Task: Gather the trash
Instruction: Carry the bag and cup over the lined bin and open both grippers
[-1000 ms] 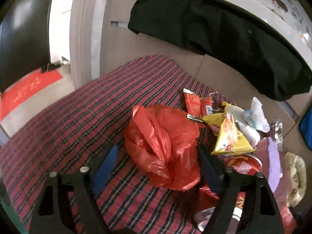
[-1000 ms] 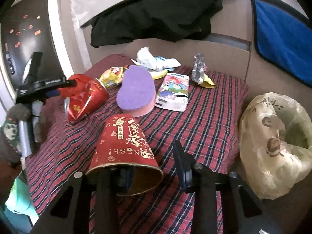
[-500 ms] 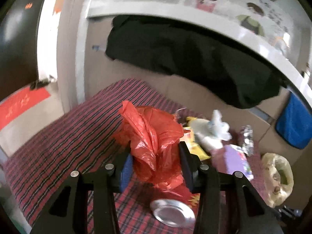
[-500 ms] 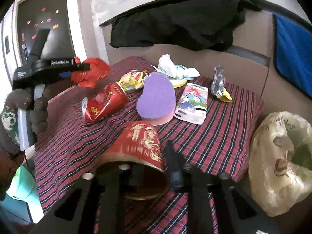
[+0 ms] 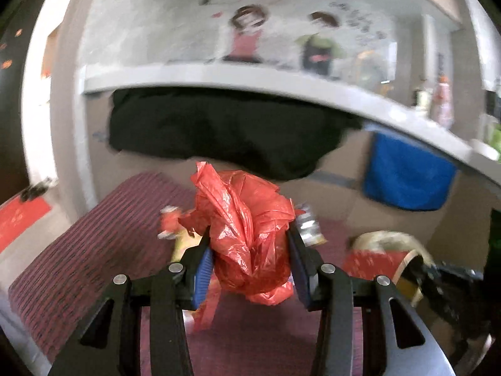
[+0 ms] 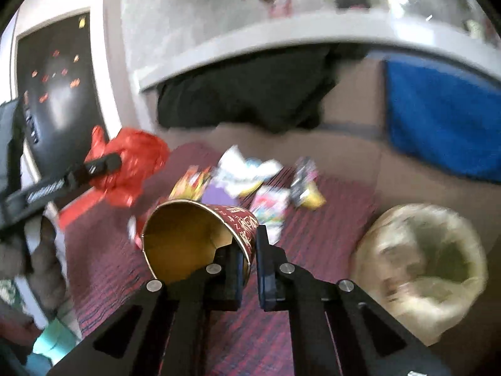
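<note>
My left gripper (image 5: 249, 244) is shut on a crumpled red plastic bag (image 5: 247, 228), held up above the red plaid tablecloth (image 5: 84, 250). In the right wrist view the same red plastic bag (image 6: 131, 163) shows at the left, in the left gripper (image 6: 103, 164). My right gripper (image 6: 249, 247) is shut on the rim of a red paper cup (image 6: 188, 238), pinching its wall, with the cup's golden inside facing the camera. The cup hangs clear of the cloth. Snack wrappers (image 6: 191, 185), a white tissue (image 6: 241, 169) and a foil wrapper (image 6: 300, 181) lie blurred behind the cup.
A bin lined with a pale yellowish bag (image 6: 422, 266) stands open at the right of the table. A black garment (image 6: 247, 91) and a blue towel (image 6: 438, 122) hang on the wall behind. A gloved hand (image 6: 18, 250) holds the left gripper's handle.
The left gripper shut on the red bag and lifted it off the cloth. The right gripper shut on the cup's rim and raised it, so its mouth now faces the camera.
</note>
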The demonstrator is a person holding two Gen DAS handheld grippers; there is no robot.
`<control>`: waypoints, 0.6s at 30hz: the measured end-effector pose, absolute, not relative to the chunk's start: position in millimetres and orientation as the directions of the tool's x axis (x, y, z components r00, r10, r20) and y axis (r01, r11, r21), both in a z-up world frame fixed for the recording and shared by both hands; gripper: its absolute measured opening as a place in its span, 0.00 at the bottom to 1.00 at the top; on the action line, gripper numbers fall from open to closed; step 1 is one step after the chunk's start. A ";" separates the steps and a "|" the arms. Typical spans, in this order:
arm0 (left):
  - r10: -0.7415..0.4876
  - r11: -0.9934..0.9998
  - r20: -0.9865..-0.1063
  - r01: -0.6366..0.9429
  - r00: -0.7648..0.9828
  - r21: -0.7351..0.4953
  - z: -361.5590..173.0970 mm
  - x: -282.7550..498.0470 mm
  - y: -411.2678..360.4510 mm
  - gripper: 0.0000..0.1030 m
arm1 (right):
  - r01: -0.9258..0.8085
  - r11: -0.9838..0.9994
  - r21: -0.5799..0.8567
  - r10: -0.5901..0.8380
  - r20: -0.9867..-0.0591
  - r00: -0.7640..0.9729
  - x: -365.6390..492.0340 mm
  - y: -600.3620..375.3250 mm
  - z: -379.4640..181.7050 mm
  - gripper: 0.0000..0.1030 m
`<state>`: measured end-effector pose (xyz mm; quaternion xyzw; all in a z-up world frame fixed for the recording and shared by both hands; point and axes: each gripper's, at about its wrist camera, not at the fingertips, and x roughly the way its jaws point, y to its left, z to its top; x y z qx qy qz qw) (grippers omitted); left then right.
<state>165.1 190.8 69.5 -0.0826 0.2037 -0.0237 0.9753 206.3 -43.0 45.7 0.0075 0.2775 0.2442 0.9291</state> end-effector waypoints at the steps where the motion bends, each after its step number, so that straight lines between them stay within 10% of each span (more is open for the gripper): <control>1: -0.105 0.985 -0.372 0.047 0.922 -0.163 78.7 163.2 173.7 0.44 | -0.429 0.893 0.139 0.439 -0.485 0.757 203.1 -56.7 56.2 0.06; 18: -0.396 0.917 -0.441 0.370 0.806 -0.148 51.0 253.3 -39.7 0.44 | -0.071 0.996 0.054 0.088 -0.453 0.887 218.9 -257.8 63.7 0.06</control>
